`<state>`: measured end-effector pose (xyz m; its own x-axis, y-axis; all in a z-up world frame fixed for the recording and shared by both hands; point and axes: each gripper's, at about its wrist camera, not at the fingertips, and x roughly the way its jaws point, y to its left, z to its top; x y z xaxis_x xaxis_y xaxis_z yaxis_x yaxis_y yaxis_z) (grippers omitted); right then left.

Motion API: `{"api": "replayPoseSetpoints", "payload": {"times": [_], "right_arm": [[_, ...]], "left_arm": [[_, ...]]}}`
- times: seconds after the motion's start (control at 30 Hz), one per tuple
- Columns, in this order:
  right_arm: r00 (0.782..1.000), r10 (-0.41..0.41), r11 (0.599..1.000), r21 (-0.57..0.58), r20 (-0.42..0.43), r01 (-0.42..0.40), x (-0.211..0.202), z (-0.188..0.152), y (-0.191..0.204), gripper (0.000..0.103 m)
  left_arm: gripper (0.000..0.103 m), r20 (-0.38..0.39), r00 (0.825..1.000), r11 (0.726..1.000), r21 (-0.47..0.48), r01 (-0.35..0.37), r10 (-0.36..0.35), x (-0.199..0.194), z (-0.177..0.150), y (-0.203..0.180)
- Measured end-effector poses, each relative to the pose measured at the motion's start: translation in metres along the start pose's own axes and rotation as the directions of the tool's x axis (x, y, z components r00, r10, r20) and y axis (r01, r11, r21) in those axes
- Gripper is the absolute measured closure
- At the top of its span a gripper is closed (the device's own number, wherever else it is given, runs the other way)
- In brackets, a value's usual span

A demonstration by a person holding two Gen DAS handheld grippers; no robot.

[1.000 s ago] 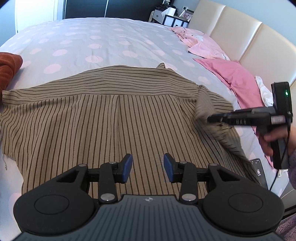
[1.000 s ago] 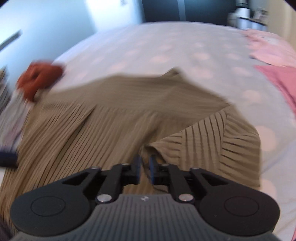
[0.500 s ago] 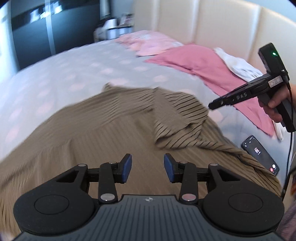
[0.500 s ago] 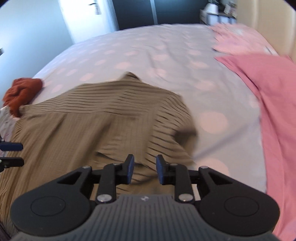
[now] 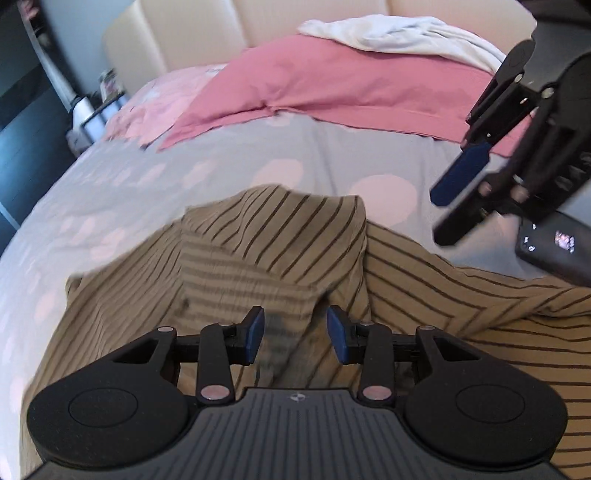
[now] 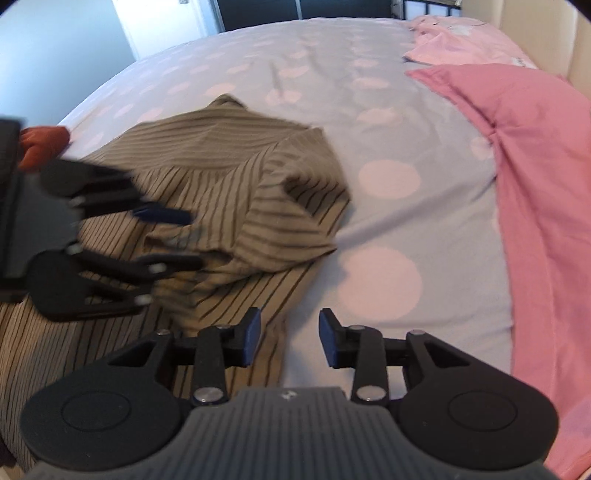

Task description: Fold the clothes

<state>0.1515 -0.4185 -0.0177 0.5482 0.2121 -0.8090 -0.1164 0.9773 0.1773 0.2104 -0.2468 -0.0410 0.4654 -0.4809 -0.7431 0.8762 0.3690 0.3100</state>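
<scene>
A tan shirt with dark stripes (image 5: 461, 295) (image 6: 207, 155) lies spread on the bed. Its sleeve (image 5: 273, 236) (image 6: 295, 206) is folded back over the body in a loose heap. My left gripper (image 5: 295, 334) (image 6: 192, 240) hovers open just over that folded sleeve, with no cloth between its pads. My right gripper (image 6: 290, 339) (image 5: 443, 210) hangs above the shirt's edge by the bare sheet. Its jaws are opening and nothing is between them.
The bed has a grey sheet with pale pink dots (image 6: 369, 110). A pink quilt (image 5: 332, 85) (image 6: 535, 184) and a white cloth (image 5: 399, 33) lie by the cream headboard (image 5: 258, 22). A phone (image 5: 554, 247) lies beside the shirt. A rust-red garment (image 6: 40, 144) sits at the far left.
The right gripper has let go of the sleeve, which now lies folded on the shirt, and its jaws have widened. The left gripper has swung over to the folded sleeve and rolled.
</scene>
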Motion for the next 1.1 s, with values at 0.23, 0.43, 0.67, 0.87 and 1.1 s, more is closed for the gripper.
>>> {"api": "replayPoseSetpoints", "payload": {"times": [0.23, 0.43, 0.67, 0.87, 1.1], "right_arm": [[0.996, 0.085, 0.995, 0.039, 0.035, -0.087, 0.000, -0.013, 0.011, 0.058], [0.987, 0.146, 0.987, 0.053, 0.065, -0.150, 0.014, -0.016, 0.033, 0.058], [0.982, 0.181, 0.983, 0.014, 0.055, -0.182, 0.027, -0.011, 0.056, 0.057], [0.989, 0.135, 0.991, 0.012, 0.060, -0.136, 0.031, -0.006, 0.059, 0.058], [0.994, 0.096, 0.994, 0.041, 0.051, -0.098, 0.037, 0.001, 0.052, 0.058]], "left_arm": [[0.101, 0.068, 0.997, 1.000, -0.007, -0.020, 0.021, 0.010, 0.005, 0.008], [0.103, 0.152, 0.986, 0.986, -0.158, -0.049, 0.073, -0.027, 0.006, 0.055], [0.103, 0.090, 0.989, 0.915, -0.398, -0.070, 0.115, -0.030, -0.019, 0.123], [0.089, 0.147, 0.989, 0.934, -0.351, 0.071, -0.020, -0.035, -0.023, 0.117], [0.058, 0.145, 0.977, 0.979, -0.107, 0.175, -0.159, -0.024, -0.014, 0.055]]}}
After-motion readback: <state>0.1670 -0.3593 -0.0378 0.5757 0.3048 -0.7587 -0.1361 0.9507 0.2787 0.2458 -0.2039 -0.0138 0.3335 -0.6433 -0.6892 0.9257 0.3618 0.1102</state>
